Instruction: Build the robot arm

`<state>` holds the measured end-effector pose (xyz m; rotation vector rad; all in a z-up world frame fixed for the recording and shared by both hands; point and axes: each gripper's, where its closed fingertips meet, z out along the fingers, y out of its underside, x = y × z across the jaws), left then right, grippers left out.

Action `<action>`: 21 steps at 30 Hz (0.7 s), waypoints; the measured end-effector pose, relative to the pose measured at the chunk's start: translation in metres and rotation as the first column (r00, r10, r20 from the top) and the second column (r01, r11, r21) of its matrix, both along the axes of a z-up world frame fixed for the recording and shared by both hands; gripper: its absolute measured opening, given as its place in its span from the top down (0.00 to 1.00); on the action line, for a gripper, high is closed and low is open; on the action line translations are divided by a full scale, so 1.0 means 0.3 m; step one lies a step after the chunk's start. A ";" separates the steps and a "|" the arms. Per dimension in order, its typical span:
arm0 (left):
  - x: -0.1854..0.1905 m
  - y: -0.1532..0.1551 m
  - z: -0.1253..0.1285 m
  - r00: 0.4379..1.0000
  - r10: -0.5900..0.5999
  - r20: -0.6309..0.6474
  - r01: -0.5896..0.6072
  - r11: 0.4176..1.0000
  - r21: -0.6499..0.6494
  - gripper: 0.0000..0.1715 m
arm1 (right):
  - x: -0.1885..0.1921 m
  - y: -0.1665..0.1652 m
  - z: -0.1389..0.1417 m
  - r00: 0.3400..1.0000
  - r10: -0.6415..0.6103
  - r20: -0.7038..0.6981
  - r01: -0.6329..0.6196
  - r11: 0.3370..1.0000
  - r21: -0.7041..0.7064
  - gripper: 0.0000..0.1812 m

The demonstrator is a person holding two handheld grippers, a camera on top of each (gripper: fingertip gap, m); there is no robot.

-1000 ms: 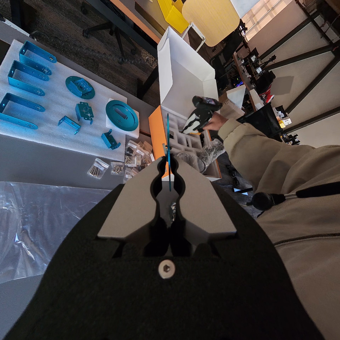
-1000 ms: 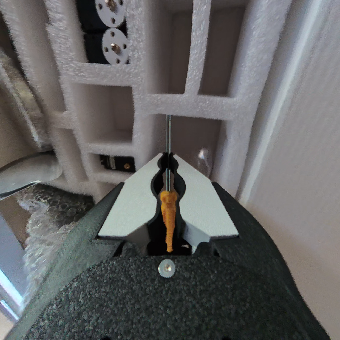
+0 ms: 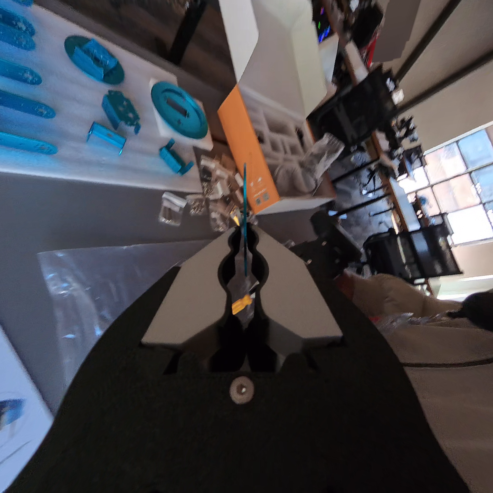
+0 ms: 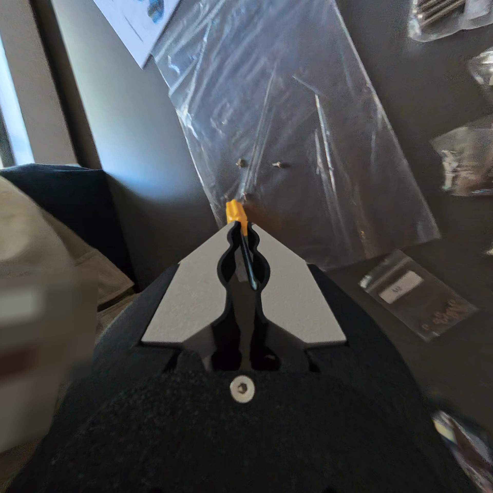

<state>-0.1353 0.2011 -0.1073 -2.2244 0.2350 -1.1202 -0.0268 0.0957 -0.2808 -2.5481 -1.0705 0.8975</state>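
Grey tabletop (image 4: 138,133) lay under us. Our right gripper (image 4: 241,226) sat clamped on small orange-handled screwdriver (image 4: 234,210), light, slim, likely to pivot; handle safest hold. Our left gripper (image 3: 244,229) pinched thin teal plate (image 3: 245,192) edge-on, stiff, slippery. Beyond: clear bag (image 4: 293,120), orange box (image 3: 240,138).

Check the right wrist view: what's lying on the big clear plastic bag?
Three small loose screws lie on the clear plastic bag. The right gripper, holding an orange-handled screwdriver, covers the bag's near corner.
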 end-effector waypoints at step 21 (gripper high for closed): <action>-0.040 -0.147 -0.430 0.942 -0.299 -0.153 0.310 0.949 0.052 0.98 | 0.139 -0.137 -0.111 0.986 0.162 -0.048 -0.154 0.978 0.140 0.98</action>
